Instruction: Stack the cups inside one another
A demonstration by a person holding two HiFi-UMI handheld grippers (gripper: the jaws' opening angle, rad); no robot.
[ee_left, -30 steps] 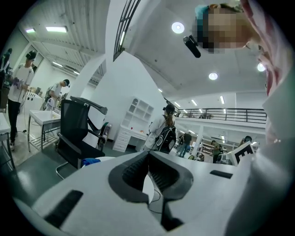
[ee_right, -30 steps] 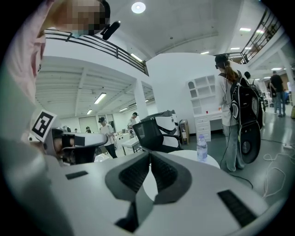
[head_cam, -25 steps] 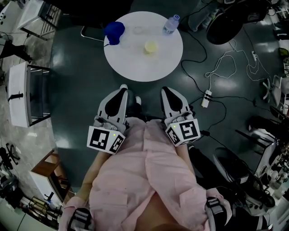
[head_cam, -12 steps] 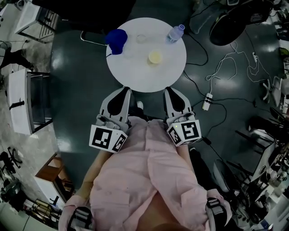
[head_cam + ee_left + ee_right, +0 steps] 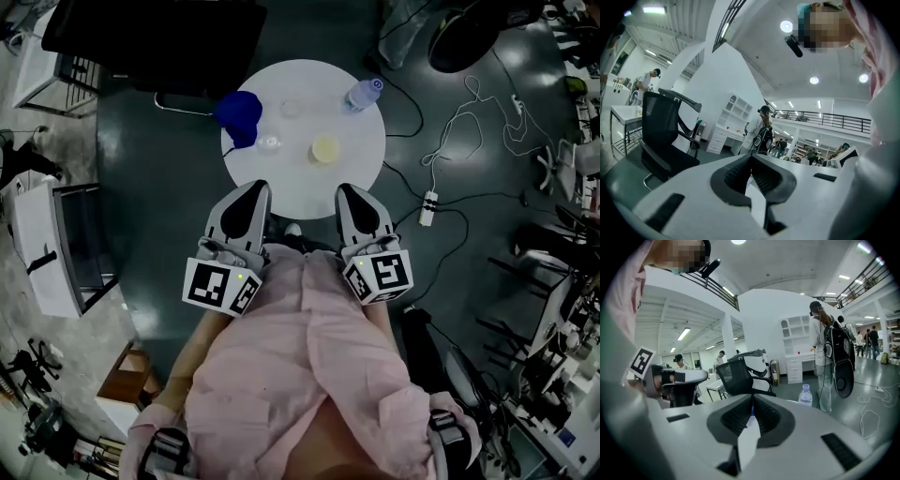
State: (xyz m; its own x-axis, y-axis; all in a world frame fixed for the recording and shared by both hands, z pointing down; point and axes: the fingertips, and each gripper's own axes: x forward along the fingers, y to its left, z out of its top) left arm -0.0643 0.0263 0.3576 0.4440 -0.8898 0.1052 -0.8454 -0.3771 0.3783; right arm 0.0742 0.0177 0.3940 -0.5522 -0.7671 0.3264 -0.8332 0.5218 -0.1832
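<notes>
- Only the head view shows the round white table (image 5: 349, 167) and its cups. Both gripper views look level over it at a hall, where a person with a backpack (image 5: 830, 350) stands.
- The right gripper view catches the water bottle (image 5: 805, 395) and a black office chair (image 5: 740, 373). The left gripper view has a chair and the backpack wearer but no bottle.
- Four cups stand on the table, all apart and none nested: a blue cup (image 5: 239, 114) at the left rim, a clear cup (image 5: 292, 109) further back, a second clear cup (image 5: 270, 143) just right of the blue one, and a yellow cup (image 5: 325, 149) right of centre.
- One bottle stands near the far right rim.
- There are two grippers. The left gripper (image 5: 751, 161) has its jaws pressed together on nothing, and so has the right gripper (image 5: 752, 408).
- In the head view both gripper tips sit at the table's near rim, with bare tabletop between them and the nearest cups.
- On the floor to the right lie a power strip (image 5: 428, 206) and loose cables.
</notes>
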